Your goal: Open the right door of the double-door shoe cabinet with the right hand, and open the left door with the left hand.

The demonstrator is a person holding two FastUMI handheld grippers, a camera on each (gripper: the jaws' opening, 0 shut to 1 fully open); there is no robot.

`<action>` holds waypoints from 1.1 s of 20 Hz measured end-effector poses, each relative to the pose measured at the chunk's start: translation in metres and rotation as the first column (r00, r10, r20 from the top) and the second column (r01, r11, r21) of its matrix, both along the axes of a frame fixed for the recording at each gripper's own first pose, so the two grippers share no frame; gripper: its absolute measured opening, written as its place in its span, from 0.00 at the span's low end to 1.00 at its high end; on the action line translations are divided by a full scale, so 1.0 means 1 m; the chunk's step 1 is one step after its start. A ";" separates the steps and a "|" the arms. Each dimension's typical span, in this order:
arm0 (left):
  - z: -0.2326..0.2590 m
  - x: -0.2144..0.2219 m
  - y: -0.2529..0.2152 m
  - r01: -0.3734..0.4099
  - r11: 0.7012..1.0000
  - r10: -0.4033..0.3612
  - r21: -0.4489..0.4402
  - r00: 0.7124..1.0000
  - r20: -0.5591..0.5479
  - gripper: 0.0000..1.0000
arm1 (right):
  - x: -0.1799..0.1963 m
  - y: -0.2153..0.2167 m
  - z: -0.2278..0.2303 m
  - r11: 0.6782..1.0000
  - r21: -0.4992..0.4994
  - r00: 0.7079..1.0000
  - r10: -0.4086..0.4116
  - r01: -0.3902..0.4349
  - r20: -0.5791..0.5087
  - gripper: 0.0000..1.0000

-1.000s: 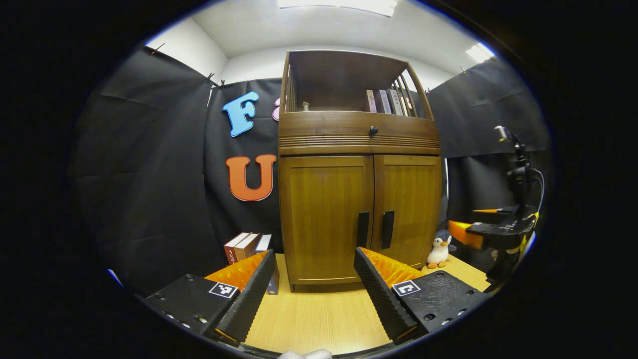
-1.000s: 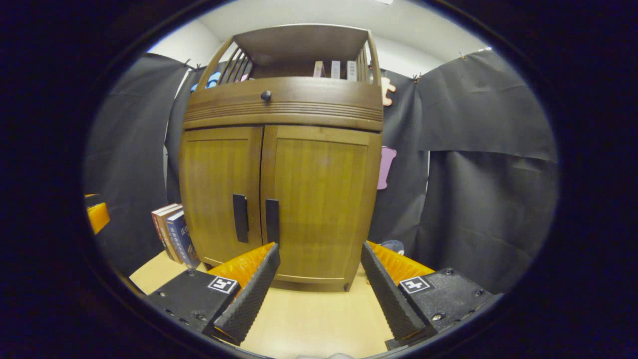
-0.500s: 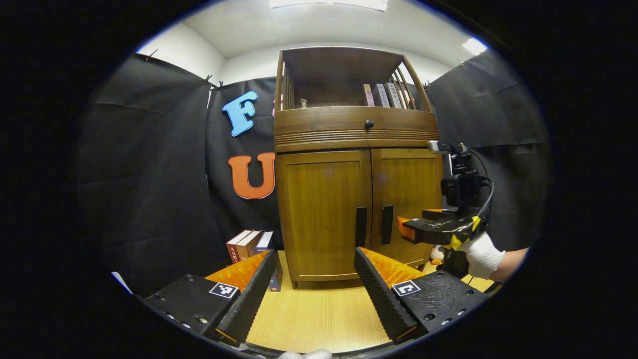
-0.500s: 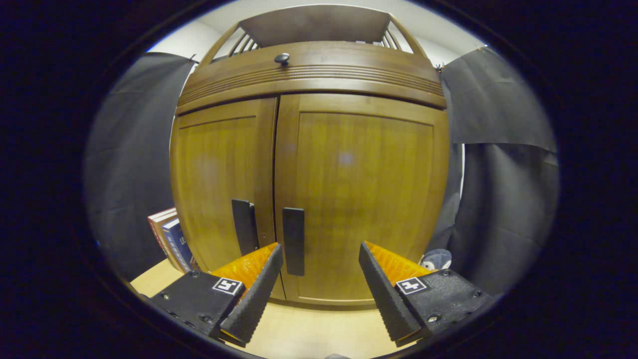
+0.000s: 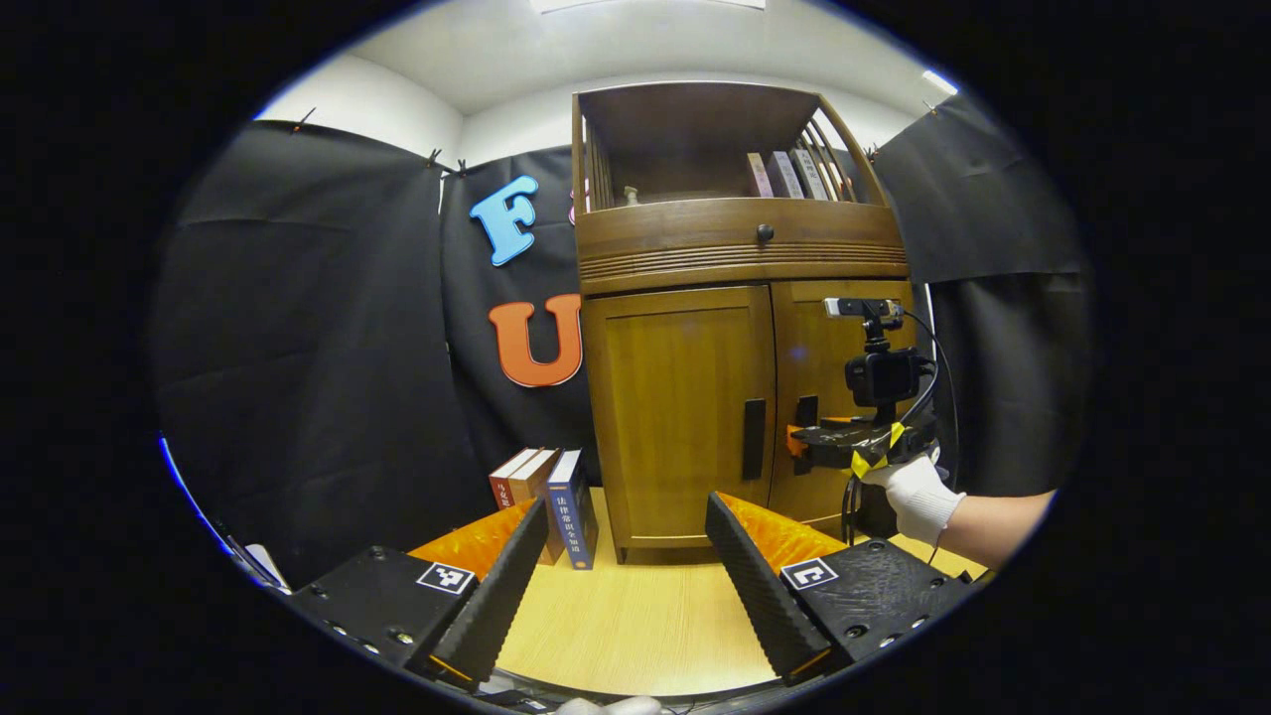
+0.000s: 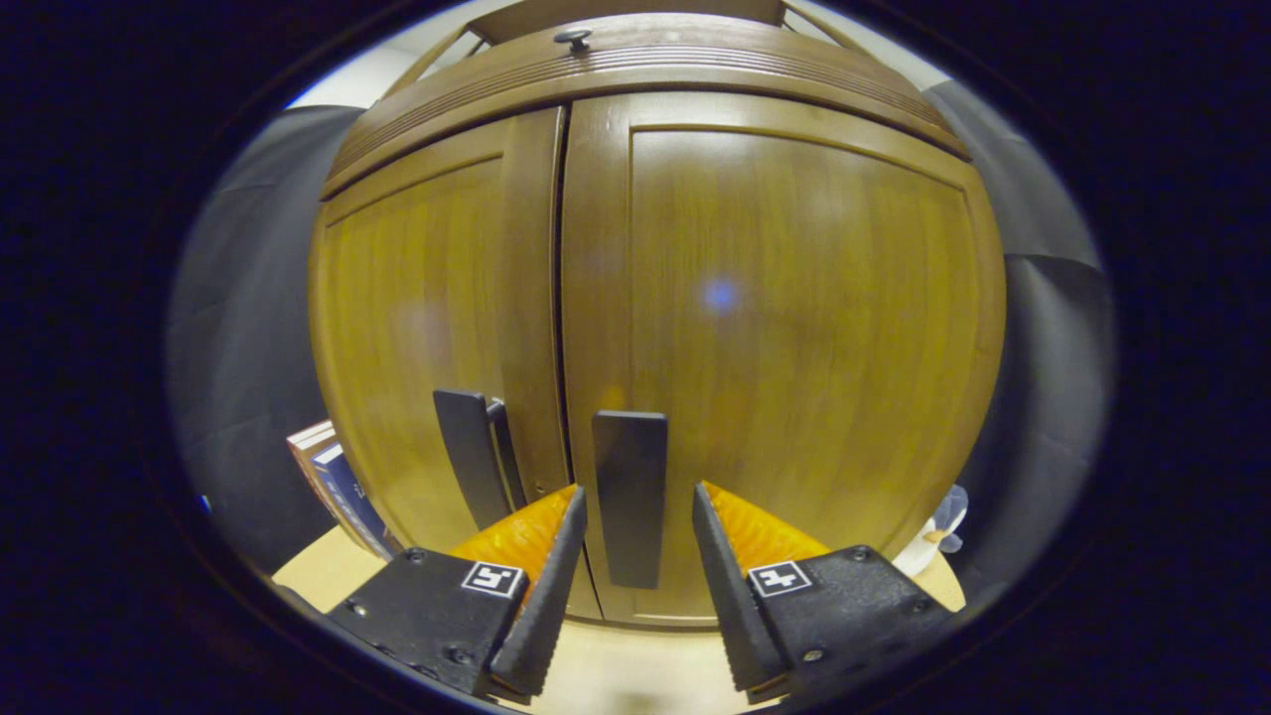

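Note:
The brown wooden shoe cabinet stands on the table with both doors closed. In the right gripper view, the right door is very close, and its dark upright handle stands between the fingers of my right gripper. That gripper is open, with a small gap on each side of the handle. The left door's handle is just to the left. My left gripper is open with nothing in it, well back from the left door and its handle. From there I see the right gripper at the right door.
A gloved hand holds the right gripper. Several books stand on the light wooden table left of the cabinet. Above the doors are a drawer with a knob and an open shelf holding books. Black cloth walls surround the scene.
My right gripper has moved in to the right door, and its fingers have narrowed around the handle. The left gripper has shifted so that the cabinet sits farther right in its view.

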State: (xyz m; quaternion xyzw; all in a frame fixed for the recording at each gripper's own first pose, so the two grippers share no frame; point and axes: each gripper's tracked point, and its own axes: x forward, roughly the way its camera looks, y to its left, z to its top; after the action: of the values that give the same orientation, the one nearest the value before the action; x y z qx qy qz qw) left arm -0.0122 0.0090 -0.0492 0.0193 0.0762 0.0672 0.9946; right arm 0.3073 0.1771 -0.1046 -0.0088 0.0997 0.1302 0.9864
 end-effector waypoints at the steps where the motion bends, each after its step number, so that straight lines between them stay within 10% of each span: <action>1: 0.000 -0.001 0.002 -0.006 1.000 0.006 0.005 1.000 -0.004 0.96 | 0.004 0.001 -0.002 1.000 -0.002 1.000 -0.003 0.003 -0.007 0.65; 9: -0.003 -0.013 0.021 -0.045 0.999 0.045 0.000 0.999 -0.007 0.96 | 0.014 0.002 -0.002 0.999 0.024 0.999 -0.024 0.025 -0.022 0.35; 22: -0.002 -0.012 0.022 0.020 1.000 -0.020 -0.017 0.999 0.027 0.96 | -0.059 -0.028 -0.008 0.996 -0.009 0.995 0.089 -0.090 -0.039 0.32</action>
State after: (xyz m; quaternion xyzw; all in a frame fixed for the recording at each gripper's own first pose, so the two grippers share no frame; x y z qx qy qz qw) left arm -0.0243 0.0307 -0.0509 0.0108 0.0634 0.0568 0.9963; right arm 0.2484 0.1495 -0.1127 -0.0161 0.1191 0.1737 0.9774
